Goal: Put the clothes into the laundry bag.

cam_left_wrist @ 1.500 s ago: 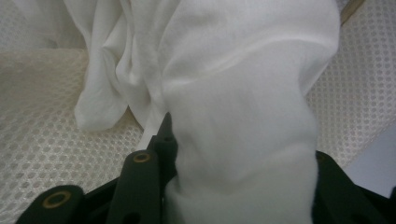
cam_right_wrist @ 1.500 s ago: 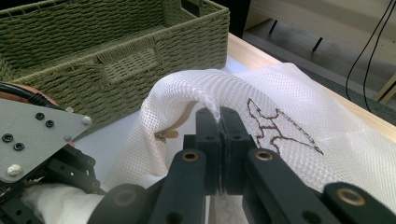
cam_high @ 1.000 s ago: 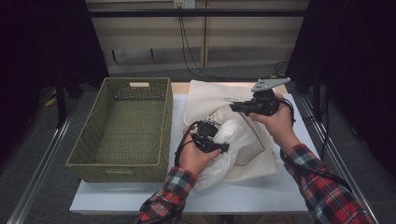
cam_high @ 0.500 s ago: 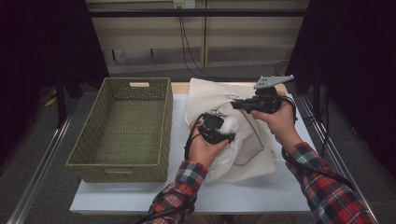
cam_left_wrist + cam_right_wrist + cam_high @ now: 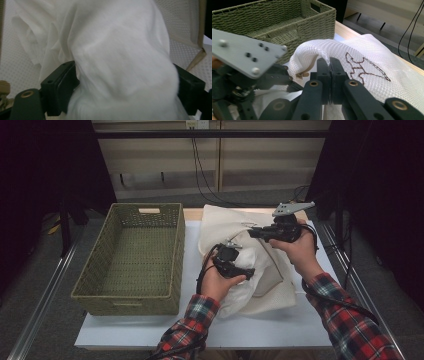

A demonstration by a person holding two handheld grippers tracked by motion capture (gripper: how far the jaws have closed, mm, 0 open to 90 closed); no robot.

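Right hand-held gripper [image 5: 329, 65] clamped on white mesh laundry bag [image 5: 372, 67]; left hand-held gripper [image 5: 125, 87], jaws just opening, straddles white cloth [image 5: 120, 57].

High view overhead facing forward-down, both gripper views close-up, all sharing the mesh bag [image 5: 260, 270].

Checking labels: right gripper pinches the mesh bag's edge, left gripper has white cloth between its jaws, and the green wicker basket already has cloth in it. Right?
One thing is off: the wicker basket holds nothing, as the high view shows. The rest stands: the right gripper is shut on the mesh bag edge, and the left gripper, jaws just opening, has the white cloth between them.
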